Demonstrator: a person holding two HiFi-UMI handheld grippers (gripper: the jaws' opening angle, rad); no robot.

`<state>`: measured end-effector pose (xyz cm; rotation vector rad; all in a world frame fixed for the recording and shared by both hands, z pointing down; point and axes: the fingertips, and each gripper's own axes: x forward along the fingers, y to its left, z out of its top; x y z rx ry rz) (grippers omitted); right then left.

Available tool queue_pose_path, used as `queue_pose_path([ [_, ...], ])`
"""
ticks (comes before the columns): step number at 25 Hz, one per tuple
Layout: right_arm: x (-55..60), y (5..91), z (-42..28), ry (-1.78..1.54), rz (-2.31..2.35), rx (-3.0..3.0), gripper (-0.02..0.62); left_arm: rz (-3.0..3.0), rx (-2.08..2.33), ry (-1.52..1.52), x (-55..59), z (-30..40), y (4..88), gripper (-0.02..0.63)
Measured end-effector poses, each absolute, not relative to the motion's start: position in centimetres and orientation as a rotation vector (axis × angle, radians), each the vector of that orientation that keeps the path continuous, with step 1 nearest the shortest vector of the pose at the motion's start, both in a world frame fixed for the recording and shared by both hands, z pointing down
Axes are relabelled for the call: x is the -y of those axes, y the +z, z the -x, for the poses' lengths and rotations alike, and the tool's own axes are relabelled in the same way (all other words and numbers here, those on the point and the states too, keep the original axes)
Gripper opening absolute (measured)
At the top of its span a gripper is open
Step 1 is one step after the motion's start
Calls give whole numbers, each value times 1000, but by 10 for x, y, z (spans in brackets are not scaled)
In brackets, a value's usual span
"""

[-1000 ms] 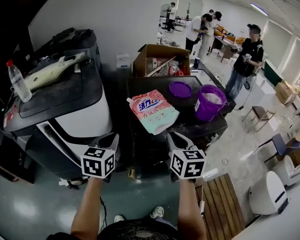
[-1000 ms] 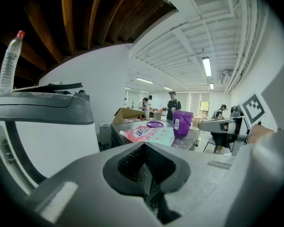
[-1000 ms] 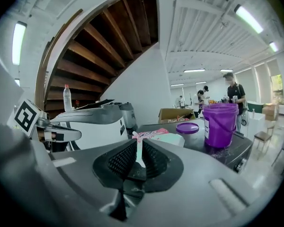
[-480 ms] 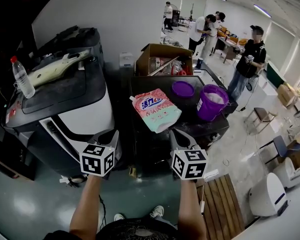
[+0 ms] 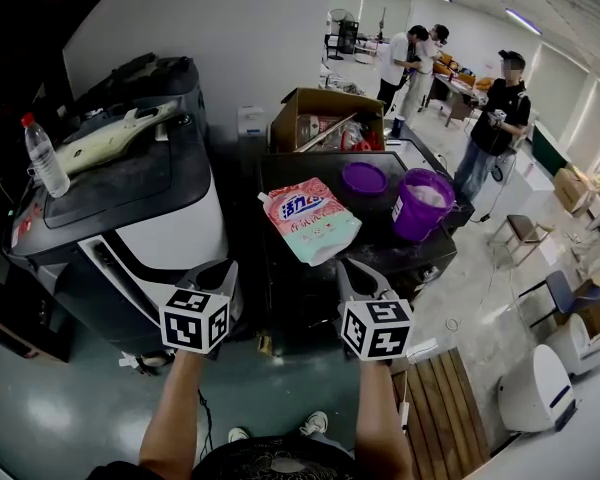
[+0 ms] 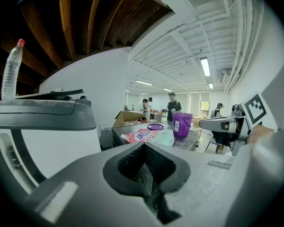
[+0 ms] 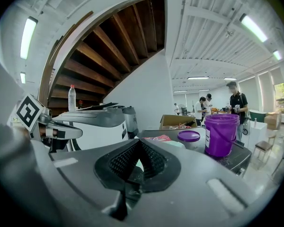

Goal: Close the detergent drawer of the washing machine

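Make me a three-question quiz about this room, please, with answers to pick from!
1. Where does the water bottle stand?
A: on the left machine
B: in a box
C: on the floor

2. What colour is the bucket?
A: green
B: purple
C: yellow

3. How is the bucket right now?
A: shut, with its lid on
B: tipped over
C: open, with its lid lying beside it

Answers:
1. A, the water bottle stands upright on that machine's dark top.
2. B, its wall is purple.
3. C, the lid lies flat next to the upright bucket.

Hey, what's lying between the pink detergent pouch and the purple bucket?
A round purple lid lies flat between the pouch and the bucket, seen in the head view.
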<state>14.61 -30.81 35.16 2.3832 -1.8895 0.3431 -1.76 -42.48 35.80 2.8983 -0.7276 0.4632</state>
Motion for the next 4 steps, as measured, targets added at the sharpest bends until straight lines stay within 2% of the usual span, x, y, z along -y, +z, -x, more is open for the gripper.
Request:
queue_pose_path([
  [4,307,352,-147,340,-2387,1893,26,-2901,722,461,423,15,359,0],
])
